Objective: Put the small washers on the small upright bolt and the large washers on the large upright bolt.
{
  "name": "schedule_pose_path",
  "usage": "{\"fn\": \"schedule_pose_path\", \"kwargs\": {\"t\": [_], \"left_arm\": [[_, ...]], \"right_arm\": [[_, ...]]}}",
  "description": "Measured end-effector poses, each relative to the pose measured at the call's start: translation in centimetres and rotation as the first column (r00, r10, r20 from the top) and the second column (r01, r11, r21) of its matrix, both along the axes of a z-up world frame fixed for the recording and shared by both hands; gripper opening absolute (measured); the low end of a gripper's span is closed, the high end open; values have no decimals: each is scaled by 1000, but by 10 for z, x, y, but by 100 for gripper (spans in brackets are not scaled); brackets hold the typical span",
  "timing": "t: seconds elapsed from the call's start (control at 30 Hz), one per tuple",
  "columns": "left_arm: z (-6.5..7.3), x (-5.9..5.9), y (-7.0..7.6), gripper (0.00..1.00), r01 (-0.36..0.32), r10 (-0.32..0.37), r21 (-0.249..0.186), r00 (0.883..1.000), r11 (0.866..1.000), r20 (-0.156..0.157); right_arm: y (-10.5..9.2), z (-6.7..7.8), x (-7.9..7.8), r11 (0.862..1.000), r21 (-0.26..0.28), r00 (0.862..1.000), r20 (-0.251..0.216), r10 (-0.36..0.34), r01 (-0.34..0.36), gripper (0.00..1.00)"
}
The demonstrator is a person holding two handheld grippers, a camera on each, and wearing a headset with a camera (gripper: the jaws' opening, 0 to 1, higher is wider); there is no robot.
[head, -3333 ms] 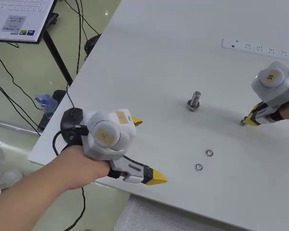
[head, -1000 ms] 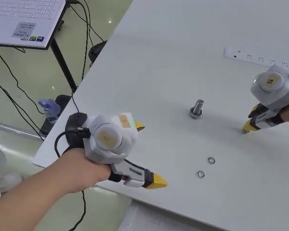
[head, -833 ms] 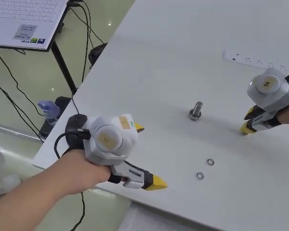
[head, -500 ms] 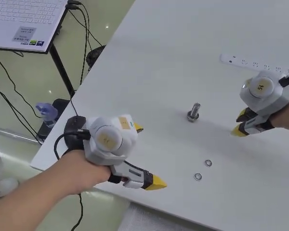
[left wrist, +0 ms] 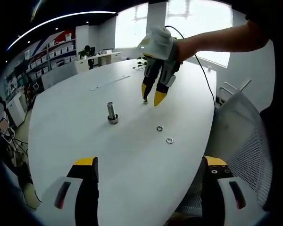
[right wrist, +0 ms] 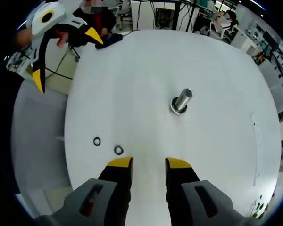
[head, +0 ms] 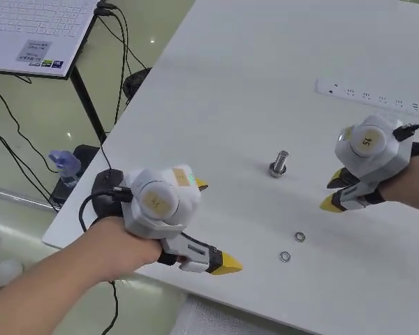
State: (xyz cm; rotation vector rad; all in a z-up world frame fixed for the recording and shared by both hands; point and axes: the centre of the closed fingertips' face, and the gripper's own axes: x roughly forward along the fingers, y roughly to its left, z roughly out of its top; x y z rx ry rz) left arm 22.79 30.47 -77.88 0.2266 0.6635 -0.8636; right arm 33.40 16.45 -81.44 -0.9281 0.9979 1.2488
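A large steel bolt (head: 278, 165) stands upright mid-table. Two small washers (head: 299, 237) (head: 285, 257) lie flat on the table in front of it. My right gripper (head: 332, 192) hovers right of the bolt and above the washers, its jaws slightly apart with nothing between them. In the right gripper view the washers (right wrist: 118, 150) lie just left of its fingertips (right wrist: 120, 164). My left gripper (head: 213, 223) rests wide open near the table's front-left edge. A tiny grey stub (left wrist: 145, 100) shows beside the right gripper's tips; I cannot tell what it is.
A white power strip (head: 373, 98) lies at the far right of the table (head: 216, 91). A laptop (head: 28, 31) sits on a stand to the left, with cables on the floor. A mesh chair back (head: 209, 317) is below the table's near edge.
My right gripper has moved left and nearer, closing on the washers. The left gripper has stayed put. The head view has shifted a little.
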Motion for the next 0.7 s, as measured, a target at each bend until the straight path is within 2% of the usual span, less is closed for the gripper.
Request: {"fn": "schedule_pose_path", "kwargs": {"t": [0.33,0.7], "left_arm": [[1,0,0,91,-9,9,-6,1000,1000,6],[0,-3,1,90,6,-6,4,1000,1000,0]], "right_arm": [[7,-15,-31,1000,9,999,-35,4,-4,28],[10,-35,-45,1000,0,999,-44,14,-14,28]]}}
